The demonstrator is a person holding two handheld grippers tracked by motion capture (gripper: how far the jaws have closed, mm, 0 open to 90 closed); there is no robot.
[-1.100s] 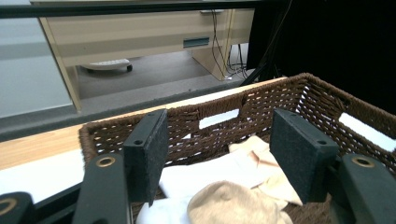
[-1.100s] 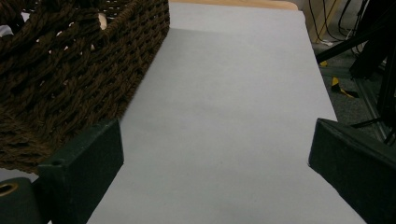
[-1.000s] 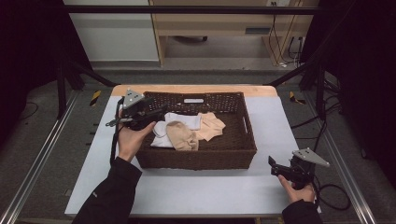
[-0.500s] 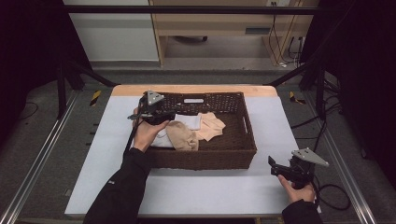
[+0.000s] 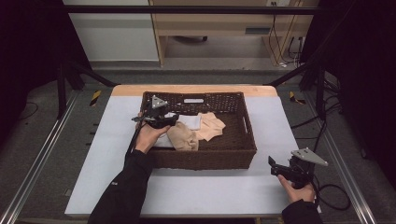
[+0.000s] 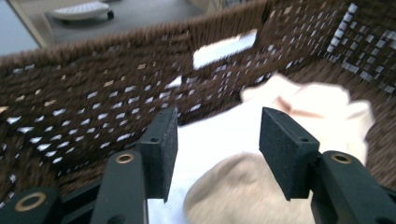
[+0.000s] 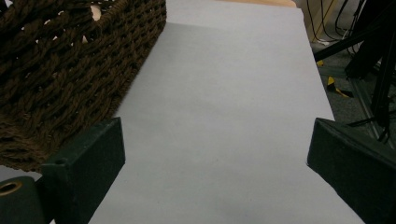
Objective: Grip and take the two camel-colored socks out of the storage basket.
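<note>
Since a second ago your left hand-held gripper has moved from the rim into the wicker basket, jaws apart over the beige cloth; white cloth beside it. Right hand-held gripper rests wide open on the tabletop. Basket's long axis runs left-right.

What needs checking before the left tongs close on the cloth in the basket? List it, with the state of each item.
1. Left tongs open: ok, jaws spread with nothing between them.
2. Left tongs inside the wicker basket: ok, they sit over its left half.
3. Target in line: ok, the beige rolled cloth lies just ahead, between the jaws.
4. Contact with the cloth: cannot tell, the gap is not readable.
5. Other pieces: not ok, the white cloth lies under the beige one and the peach cloth beside it; both could snag.
6. Right tongs out of the way: ok, open over the table, outside the basket.
</note>
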